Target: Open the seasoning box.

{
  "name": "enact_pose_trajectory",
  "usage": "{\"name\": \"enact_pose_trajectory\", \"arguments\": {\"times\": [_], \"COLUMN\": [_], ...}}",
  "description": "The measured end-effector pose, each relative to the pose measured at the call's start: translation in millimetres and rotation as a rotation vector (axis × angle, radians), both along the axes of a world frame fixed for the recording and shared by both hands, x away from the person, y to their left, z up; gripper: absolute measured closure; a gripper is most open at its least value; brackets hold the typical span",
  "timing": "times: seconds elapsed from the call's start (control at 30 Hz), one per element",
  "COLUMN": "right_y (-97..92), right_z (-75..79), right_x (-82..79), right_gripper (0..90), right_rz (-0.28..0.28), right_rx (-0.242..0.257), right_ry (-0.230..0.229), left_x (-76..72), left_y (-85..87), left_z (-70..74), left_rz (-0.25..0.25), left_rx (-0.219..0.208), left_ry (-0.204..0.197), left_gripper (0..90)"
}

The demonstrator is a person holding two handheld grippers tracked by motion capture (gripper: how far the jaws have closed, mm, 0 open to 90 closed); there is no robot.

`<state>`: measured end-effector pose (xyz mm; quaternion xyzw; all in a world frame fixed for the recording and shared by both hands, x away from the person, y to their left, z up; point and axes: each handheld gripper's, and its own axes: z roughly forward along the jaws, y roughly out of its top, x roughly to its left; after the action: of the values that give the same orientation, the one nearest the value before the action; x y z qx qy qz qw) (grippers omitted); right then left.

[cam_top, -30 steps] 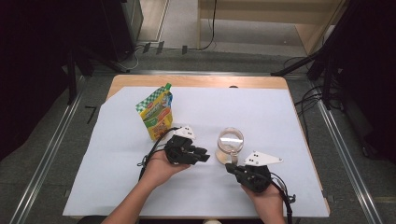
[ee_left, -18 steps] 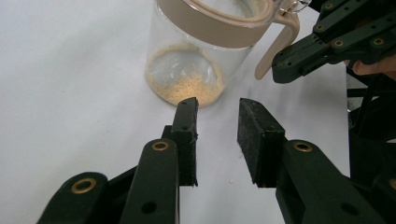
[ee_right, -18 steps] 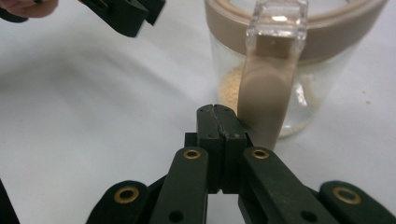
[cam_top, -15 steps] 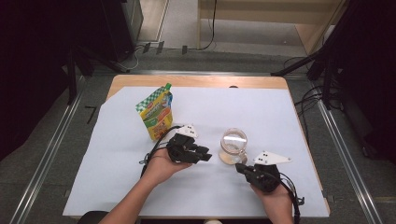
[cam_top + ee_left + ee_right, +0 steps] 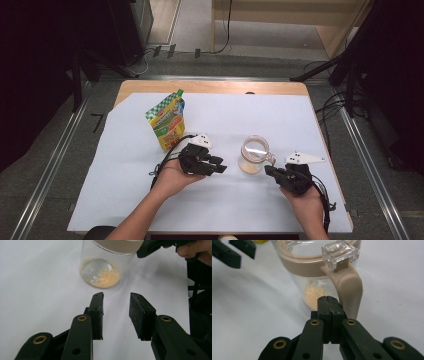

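A clear cup (image 5: 254,154) with a beige rim and handle stands on the white sheet, with pale crumbs (image 5: 105,277) in its bottom. My left gripper (image 5: 220,166) lies to its left and points at it. In the left gripper view my left gripper (image 5: 116,312) is open with nothing between the pads; its jaws have just been opening. My right gripper (image 5: 268,171) sits to the right of the cup. In the right gripper view my right gripper (image 5: 329,302) is shut on nothing, its tip just beside the cup's handle (image 5: 348,287).
A green and yellow snack pouch (image 5: 167,120) stands upright behind my left hand. The white sheet (image 5: 125,200) covers most of the wooden table (image 5: 210,87). Dark stands and cables ring the table on the floor.
My right hand and its gripper have slid to the right. The cup sits a touch further right than before. My left hand has stayed where it was.
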<state>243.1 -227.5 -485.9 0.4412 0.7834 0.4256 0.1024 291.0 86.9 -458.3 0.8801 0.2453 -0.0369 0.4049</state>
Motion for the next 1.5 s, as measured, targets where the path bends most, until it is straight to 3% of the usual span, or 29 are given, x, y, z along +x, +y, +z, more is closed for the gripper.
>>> {"name": "enact_pose_trajectory", "arguments": {"times": [0.3,0.4,0.57,0.7,0.83,0.9,1.0,1.07,1.13,1.2,1.33,1.43,1.5], "right_y": [-14.2,-15.3,-17.2,-29.3,-35.8,-36.0,-31.8,-26.1,-21.9,-21.3,-17.8,-10.3,-8.1], "right_z": [-4.3,-7.2,-1.5,7.2,8.8,6.1,0.6,-2.0,-4.3,-7.0,-9.2,-11.3,-11.1], "right_x": [30.1,38.7,33.9,24.4,31.2,39.0,47.7,50.5,51.3,53.4,56.7,59.9,60.0], "right_gripper": [90.0,90.0,90.0,90.0,90.0,90.0,90.0,90.0,90.0,90.0,90.0,90.0,90.0], "right_rz": [-0.023,-0.014,-0.009,-0.083,-0.145,-0.159,-0.174,-0.185,-0.208,-0.227,-0.249,-0.224,-0.221], "right_rx": [0.007,-0.015,-0.040,-0.035,-0.021,-0.013,0.002,-0.031,-0.052,-0.042,-0.041,-0.033,0.000], "right_ry": [0.025,0.030,0.042,0.043,0.027,0.038,0.053,0.041,0.023,0.020,-0.006,-0.011,-0.018], "left_x": [2.7,5.4,5.1,7.2,14.7,19.4,26.4,28.2,29.8,30.5,27.0,27.2,27.5], "left_y": [-5.1,-7.1,-6.8,-10.5,-15.0,-16.9,-20.0,-22.8,-24.5,-26.1,-27.7,-26.0,-25.0], "left_z": [-3.6,-4.5,1.9,5.4,12.7,16.3,18.0,16.9,14.0,12.0,11.5,11.4,10.8], "left_rz": [0.003,0.002,-0.003,-0.010,-0.018,-0.023,-0.018,-0.019,-0.020,-0.025,-0.051,-0.044,-0.040], "left_rx": [-0.008,-0.028,-0.058,-0.010,-0.026,-0.024,-0.055,-0.027,-0.037,-0.036,-0.019,-0.024,-0.029], "left_ry": [0.008,0.034,0.013,0.025,-0.005,-0.018,-0.026,-0.054,-0.045,-0.024,-0.050,-0.047,-0.044], "left_gripper": [63.1,60.9,54.0,45.0,42.2,42.0,38.7,35.4,35.3,35.3,35.2,35.2,35.2]}}
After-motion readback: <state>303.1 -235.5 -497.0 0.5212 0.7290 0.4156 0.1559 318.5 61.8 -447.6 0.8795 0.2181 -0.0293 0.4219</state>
